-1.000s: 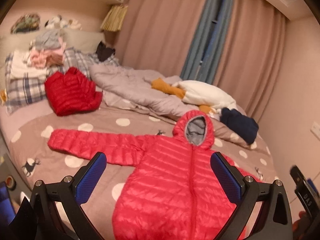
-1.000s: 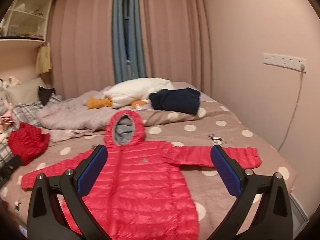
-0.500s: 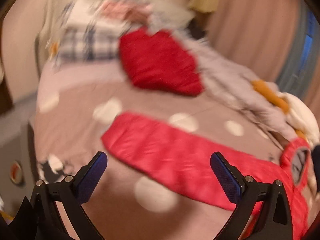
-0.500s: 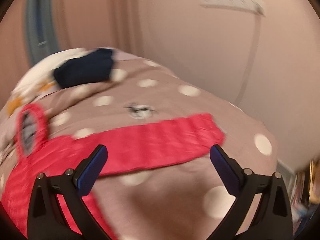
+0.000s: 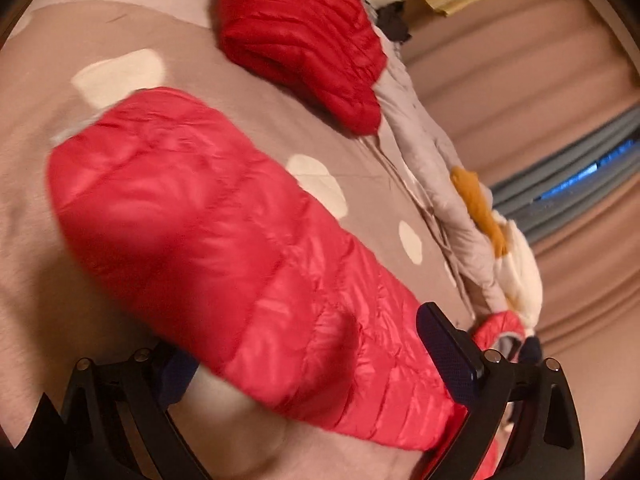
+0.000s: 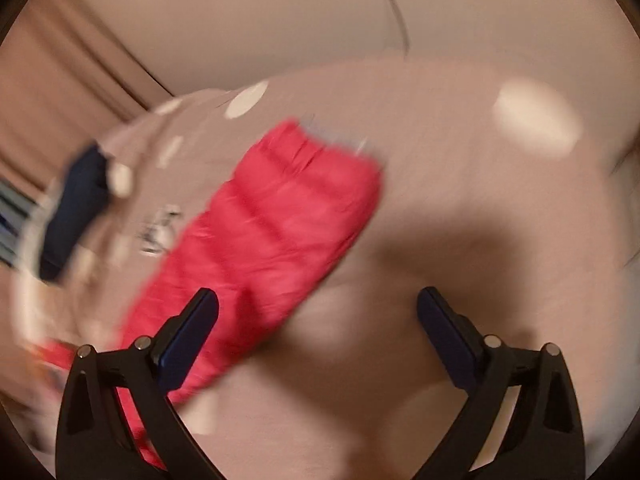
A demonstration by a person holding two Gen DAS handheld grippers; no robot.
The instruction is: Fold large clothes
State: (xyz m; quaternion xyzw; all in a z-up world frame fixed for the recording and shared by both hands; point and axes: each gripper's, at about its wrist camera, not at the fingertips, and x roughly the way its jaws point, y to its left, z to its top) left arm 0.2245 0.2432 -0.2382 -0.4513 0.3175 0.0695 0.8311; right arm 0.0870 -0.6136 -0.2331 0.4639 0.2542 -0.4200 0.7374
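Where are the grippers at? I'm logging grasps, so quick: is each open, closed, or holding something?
Left gripper: open, around the red jacket's sleeve, not clamped.
Right gripper: open, holding nothing.

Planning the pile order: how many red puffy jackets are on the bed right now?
2. One jacket lies spread out, its sleeve between the open left gripper. A folded jacket sits further up the bed. Others may be out of view.
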